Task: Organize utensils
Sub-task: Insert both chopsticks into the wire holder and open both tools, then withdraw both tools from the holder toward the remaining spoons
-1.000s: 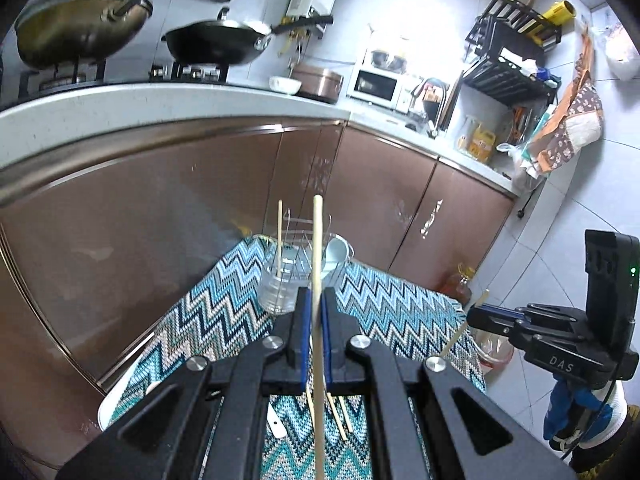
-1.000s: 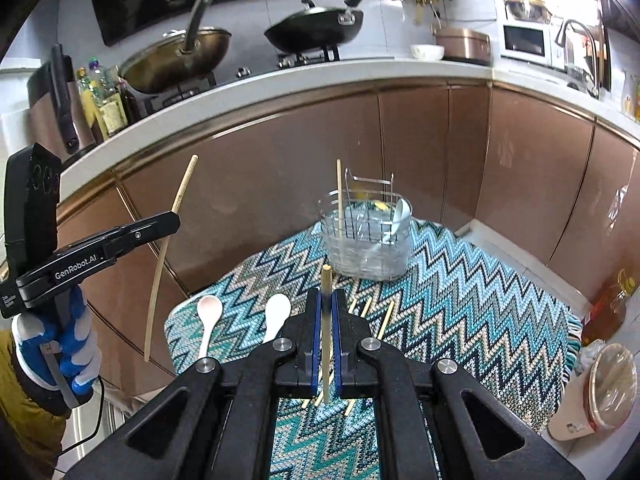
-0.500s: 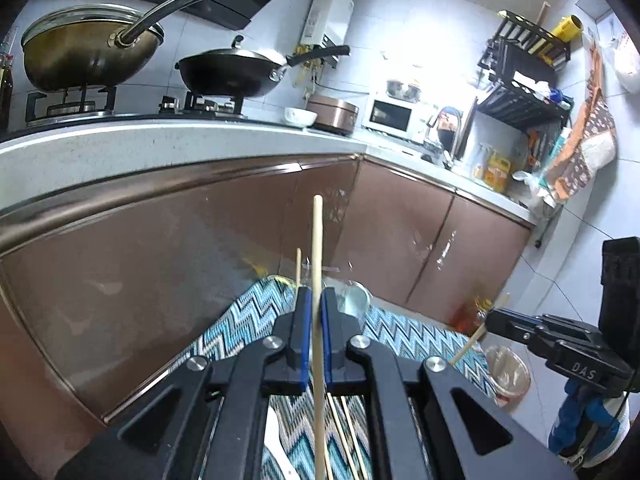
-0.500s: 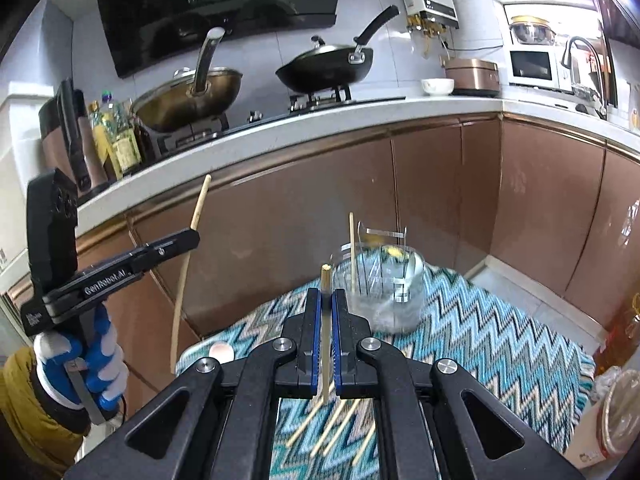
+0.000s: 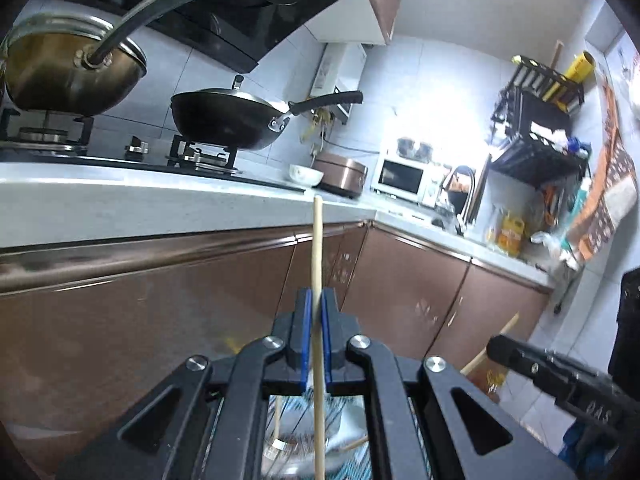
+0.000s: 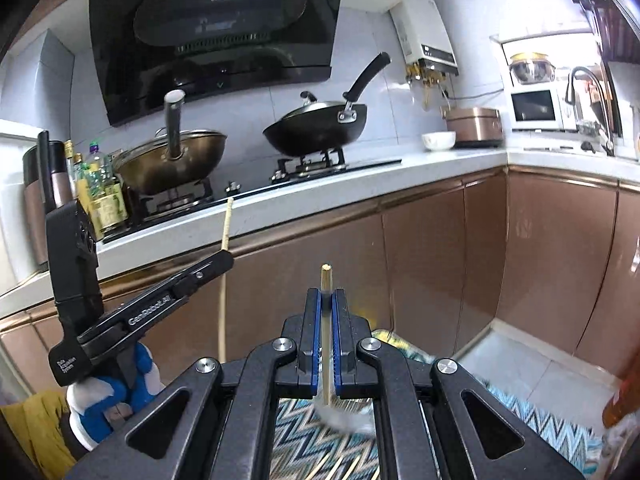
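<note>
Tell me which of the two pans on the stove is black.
The right-hand wok, with the black handle; the other pan beside the bottles is brass-coloured with a metal handle.

The left gripper (image 5: 315,300) pinches a long pale wooden chopstick (image 5: 317,248) upright between blue-padded fingers (image 5: 306,320), before brown cabinet doors (image 5: 160,300).

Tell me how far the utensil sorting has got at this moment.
Partly done: one chopstick already stands in the holder. In hand: the left hand-held gripper and right hand-held gripper each clamp a chopstick. Left: dropping both in, then the loose chopsticks on the zigzag cloth.
</note>
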Tool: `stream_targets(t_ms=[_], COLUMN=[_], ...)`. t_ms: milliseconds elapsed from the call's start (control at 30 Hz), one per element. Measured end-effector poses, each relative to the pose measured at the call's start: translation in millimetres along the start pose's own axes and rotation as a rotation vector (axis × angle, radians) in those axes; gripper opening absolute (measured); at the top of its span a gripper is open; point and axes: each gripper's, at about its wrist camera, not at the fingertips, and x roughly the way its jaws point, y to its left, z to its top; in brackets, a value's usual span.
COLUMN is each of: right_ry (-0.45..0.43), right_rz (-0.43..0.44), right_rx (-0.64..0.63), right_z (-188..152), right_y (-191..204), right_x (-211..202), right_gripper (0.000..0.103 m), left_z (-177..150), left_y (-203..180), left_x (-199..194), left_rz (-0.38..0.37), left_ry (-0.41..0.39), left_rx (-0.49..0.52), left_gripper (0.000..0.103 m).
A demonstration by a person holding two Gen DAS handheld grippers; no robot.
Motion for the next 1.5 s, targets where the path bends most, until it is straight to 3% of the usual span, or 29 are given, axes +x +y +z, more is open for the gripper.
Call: stream_targets(t_ms=[167,367,600,667,733,767,833,1100,1333,1500], right_ry=[0.008,0.059,0.146,0.160,0.165,0.164,0.163,0.148,0.122,0.117], right_rz=[-0.042,-0.078,-0.107,-0.112,-0.112,-0.114,-0.124,-0.155,-0.168,-0.182], right_rx=[-0.010,-0.006,-0.016,-0.014,-0.003,0.002,0.009,0.010,-0.015,-0.014], right_z=[-3,-31,-71,-76,-77,-76,-75,-61,-57,-64], right_y=[-17,-36,-44,-45,-45,-45,-44,-18,9,29], right_x=[36,73,101,101,98,94,87,38,-26,-61], right_gripper=[0.005,0.005,0.005,0.007,0.015,0.022,0.025,0.030,0.032,0.032], left_z=[-13,-52,-96,-96,-93,-90,-85,-56,-35,-26], left_y=[0,-11,-14,-13,-13,-15,-17,-19,-4,15], left_x=[48,91,107,103,92,84,71,-5,-90,-138], left_rz=[-0.006,0.053,0.134,0.132,0.124,0.122,0.121,0.120,0.107,0.105], left_ry=[-0.021,-0.031,-0.009,0.001,0.003,0.001,-0.001,0.018,0.095,0.108], left_rx=[-0.034,0.020,0.076,0.070,0.060,0.064,0.074,0.118,0.178,0.164], left_gripper=[0.004,0.005,0.007,0.016,0.030,0.031,0.033,0.043,0.043,0.043])
